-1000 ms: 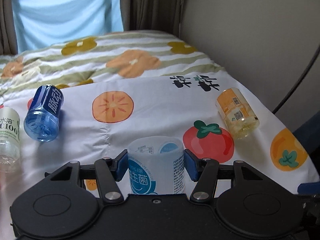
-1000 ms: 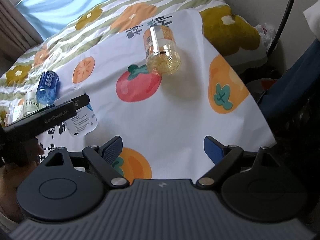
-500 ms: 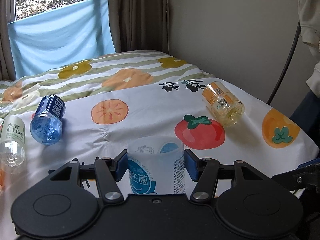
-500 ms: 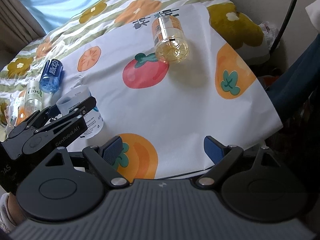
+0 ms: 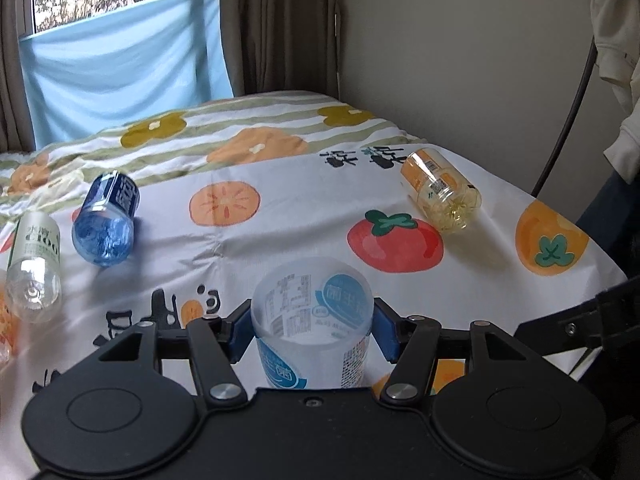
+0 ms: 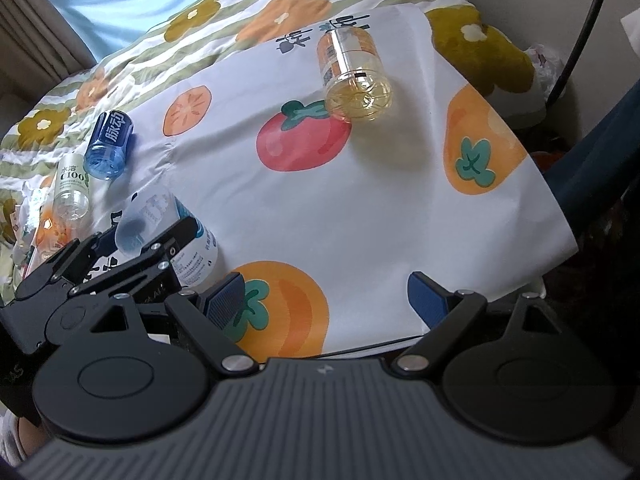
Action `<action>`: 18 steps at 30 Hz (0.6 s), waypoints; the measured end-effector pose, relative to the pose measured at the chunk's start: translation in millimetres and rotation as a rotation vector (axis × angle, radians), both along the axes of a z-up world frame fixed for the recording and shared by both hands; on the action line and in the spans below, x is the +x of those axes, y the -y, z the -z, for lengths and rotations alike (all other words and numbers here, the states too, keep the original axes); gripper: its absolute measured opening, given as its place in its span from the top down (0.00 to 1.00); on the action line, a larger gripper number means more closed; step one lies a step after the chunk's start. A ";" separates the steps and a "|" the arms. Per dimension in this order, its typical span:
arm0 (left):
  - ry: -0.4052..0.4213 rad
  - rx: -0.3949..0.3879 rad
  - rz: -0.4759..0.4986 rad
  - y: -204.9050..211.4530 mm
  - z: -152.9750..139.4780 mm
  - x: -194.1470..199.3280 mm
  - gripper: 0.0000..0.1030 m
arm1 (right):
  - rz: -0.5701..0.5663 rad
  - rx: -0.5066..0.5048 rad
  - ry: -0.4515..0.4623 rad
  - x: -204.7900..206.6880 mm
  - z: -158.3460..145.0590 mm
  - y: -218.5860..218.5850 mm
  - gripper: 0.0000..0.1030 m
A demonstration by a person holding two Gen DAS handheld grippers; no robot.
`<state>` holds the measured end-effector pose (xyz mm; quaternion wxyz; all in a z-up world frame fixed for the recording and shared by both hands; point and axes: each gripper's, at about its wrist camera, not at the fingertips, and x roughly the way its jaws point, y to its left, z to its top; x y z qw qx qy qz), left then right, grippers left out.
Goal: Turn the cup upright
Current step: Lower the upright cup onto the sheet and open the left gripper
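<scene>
Though base hidden, left gripper [image 5: 313, 332] clamps cup [image 5: 312, 320]; right gripper [image 6: 326, 294] spread, holding nothing.

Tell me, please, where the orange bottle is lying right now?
The orange bottle lies on its side at the far right of the cloth, just beyond the printed tomato; the right wrist view shows it at top centre.

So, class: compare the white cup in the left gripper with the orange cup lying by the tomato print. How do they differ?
The white cup is clamped in the left gripper; the orange cup lies free. The white cup stands nearly upright, mouth up; the orange cup lies on its side. The white cup has a blue and white label, the orange cup an orange one. Both are cut-off plastic bottles.
</scene>
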<state>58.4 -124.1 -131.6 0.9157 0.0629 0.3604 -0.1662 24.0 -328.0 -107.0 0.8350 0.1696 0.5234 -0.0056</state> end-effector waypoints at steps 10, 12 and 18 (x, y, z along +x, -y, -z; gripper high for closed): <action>-0.058 0.013 0.011 1.2 0.4 4.5 0.31 | -0.008 -0.001 0.008 2.0 -2.6 -3.4 0.00; -0.065 0.017 0.013 0.9 0.2 5.1 0.29 | -0.007 -0.001 0.010 1.9 -3.5 -3.3 0.00; -0.047 0.025 0.024 0.9 -9.0 2.2 0.12 | 0.000 0.002 0.027 0.3 -11.4 -2.3 0.00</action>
